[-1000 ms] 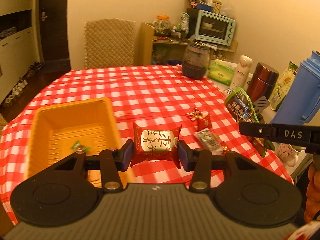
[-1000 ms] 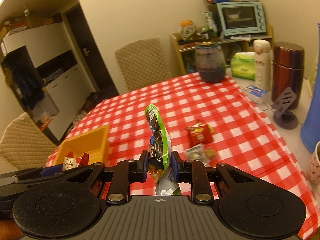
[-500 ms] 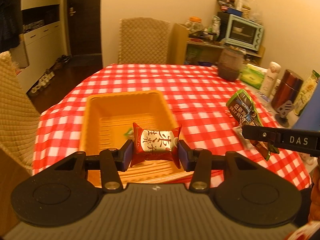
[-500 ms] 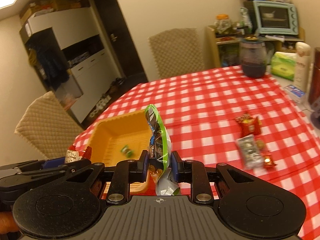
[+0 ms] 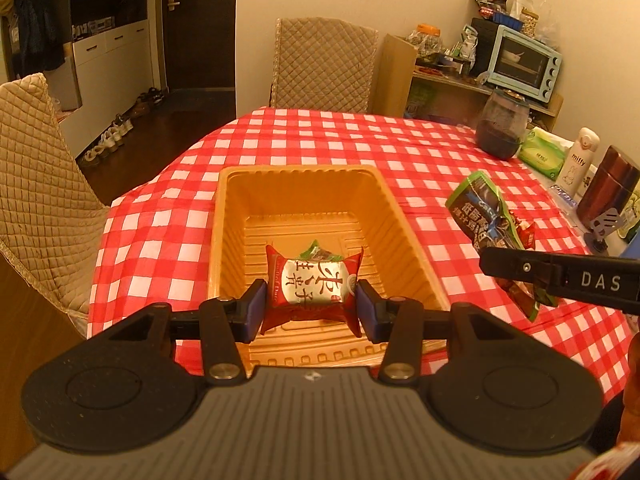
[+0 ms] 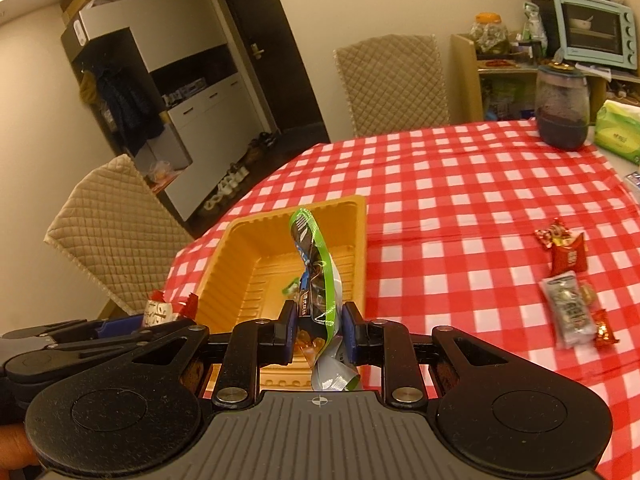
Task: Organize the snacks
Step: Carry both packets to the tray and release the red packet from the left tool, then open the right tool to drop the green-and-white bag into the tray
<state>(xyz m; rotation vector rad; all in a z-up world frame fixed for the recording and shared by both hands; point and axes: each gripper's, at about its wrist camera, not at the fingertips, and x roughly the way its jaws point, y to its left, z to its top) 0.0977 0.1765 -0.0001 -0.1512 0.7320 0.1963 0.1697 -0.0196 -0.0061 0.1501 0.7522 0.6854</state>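
My left gripper (image 5: 311, 307) is shut on a red snack packet (image 5: 313, 283) with a silver label, held over the near part of the yellow tray (image 5: 404, 224). A small green candy (image 5: 316, 251) lies in the tray behind the packet. My right gripper (image 6: 319, 330) is shut on a green-edged dark snack bag (image 6: 314, 268), standing upright just before the yellow tray (image 6: 236, 256). In the left wrist view that snack bag (image 5: 486, 220) hangs to the right of the tray. The left gripper (image 6: 132, 326) with the red packet (image 6: 160, 312) shows at lower left in the right wrist view.
Several loose snacks (image 6: 568, 280) lie on the red checked tablecloth (image 6: 460, 200) to the right. A dark glass jar (image 6: 562, 108), a tissue pack (image 6: 618, 130) and flasks (image 5: 608, 184) stand at the far right edge. Quilted chairs (image 5: 36, 184) flank the table.
Both grippers moved left with their snacks. The yellow tray went from the left of each view to directly ahead; the red packet now hangs over it.
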